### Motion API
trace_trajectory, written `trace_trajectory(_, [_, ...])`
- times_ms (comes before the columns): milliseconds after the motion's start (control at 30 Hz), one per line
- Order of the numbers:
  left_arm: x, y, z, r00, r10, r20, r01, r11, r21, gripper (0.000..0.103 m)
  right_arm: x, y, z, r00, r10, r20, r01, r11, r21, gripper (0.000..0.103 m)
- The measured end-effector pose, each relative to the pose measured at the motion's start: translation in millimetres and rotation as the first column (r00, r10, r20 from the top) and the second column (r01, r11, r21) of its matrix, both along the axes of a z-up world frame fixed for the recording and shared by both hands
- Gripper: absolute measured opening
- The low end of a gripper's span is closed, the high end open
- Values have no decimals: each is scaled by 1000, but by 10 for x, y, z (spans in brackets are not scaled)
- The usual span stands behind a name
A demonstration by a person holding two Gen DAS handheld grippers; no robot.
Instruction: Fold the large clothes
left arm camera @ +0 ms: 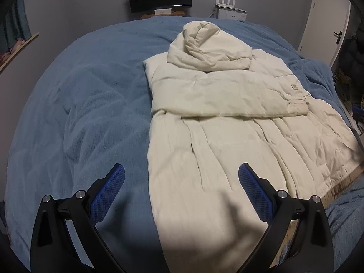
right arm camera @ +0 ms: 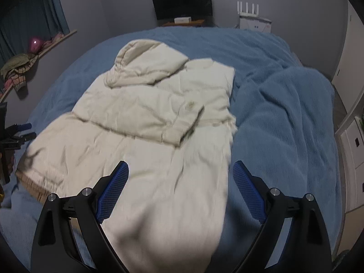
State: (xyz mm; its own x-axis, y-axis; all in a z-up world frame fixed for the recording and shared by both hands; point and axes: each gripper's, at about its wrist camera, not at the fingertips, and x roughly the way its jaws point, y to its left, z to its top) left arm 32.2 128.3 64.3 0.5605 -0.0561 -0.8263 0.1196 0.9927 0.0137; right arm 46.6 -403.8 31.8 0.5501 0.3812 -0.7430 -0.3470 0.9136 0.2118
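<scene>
Ahead of both tongs, a cream padded coat (left arm camera: 211, 122) lies flat on a blue blanket (left arm camera: 91, 104) that covers the bed. Its hood (left arm camera: 204, 47) is turned down onto the body at the far end, and a sleeve (left arm camera: 227, 100) is folded across the middle, its cuff towards the right tong side. The left tongs (left arm camera: 181, 177) hang above the coat's near left edge with their blue pads (left arm camera: 109, 195) spread wide and nothing between them. The right tongs (right arm camera: 180, 177) hang above the near right edge, spread just as wide and gripping nothing; the coat beneath them is blurred. Beyond the bed stand a dark screen (right arm camera: 182, 1) and a white router (right arm camera: 249, 9).
</scene>
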Motion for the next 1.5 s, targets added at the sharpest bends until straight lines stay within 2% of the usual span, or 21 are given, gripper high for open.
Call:
trace_trajectory(233, [-294, 64, -68, 996, 29, -83, -32, 999, -37, 96, -349, -235, -198, 994, 2, -109, -2, 1000, -3, 89])
trace_trajectory(367, [-413, 88, -103, 990, 29, -140, -42, 995, -91, 96, -527, -362, -265, 988, -12, -156, 14, 1000, 14, 89])
trace_trajectory(467, [-499, 68, -136, 984, 17, -178, -41, 990, -132, 90, -646, -418, -301, 981, -14, -192, 26, 998, 59, 89])
trace_trajectory(600, [-605, 8, -164, 980, 8, -199, -31, 993, -114, 83, -741, -405, -337, 977, -18, -213, 31, 998, 57, 89])
trace_trajectory(767, [-751, -34, -145, 978, -23, -205, 0, 994, -110, 75, -837, -368, -316, 976, 8, -217, 8, 997, 72, 89])
trace_trajectory(867, [-821, -62, -128, 973, -55, -222, 25, 990, -136, 70, -892, -314, -289, 973, 47, -228, -27, 995, 91, 88])
trace_trajectory(1000, [-869, -63, -180, 966, -75, -247, 29, 982, -186, 70, -928, -216, -283, 958, 109, -264, -76, 988, 133, 83])
trace_trajectory(1133, [-808, -94, -207, 967, -80, -241, 30, 979, -204, 71, -804, -294, -421, 939, 118, -324, -36, 968, 250, 83])
trace_trajectory(1200, [-779, -83, -216, 967, -91, -238, 41, 978, -207, 70, -739, -312, -440, 940, 118, -320, -41, 970, 238, 74])
trace_trajectory(1333, [-744, -39, -222, 971, -78, -224, 22, 969, -245, 69, -604, -387, -481, 941, 111, -320, -21, 962, 272, 74])
trace_trajectory(1433, [-739, -83, -207, 975, -80, -206, 32, 974, -225, 69, -539, -315, -514, 938, 120, -326, -24, 959, 283, 75])
trace_trajectory(1467, [-751, -86, -200, 976, -79, -203, 33, 975, -221, 67, -537, -277, -499, 938, 123, -323, -32, 961, 273, 75])
trace_trajectory(1500, [-760, -76, -189, 977, -75, -200, 32, 977, -212, 59, -562, -215, -458, 940, 142, -311, -60, 964, 258, 73])
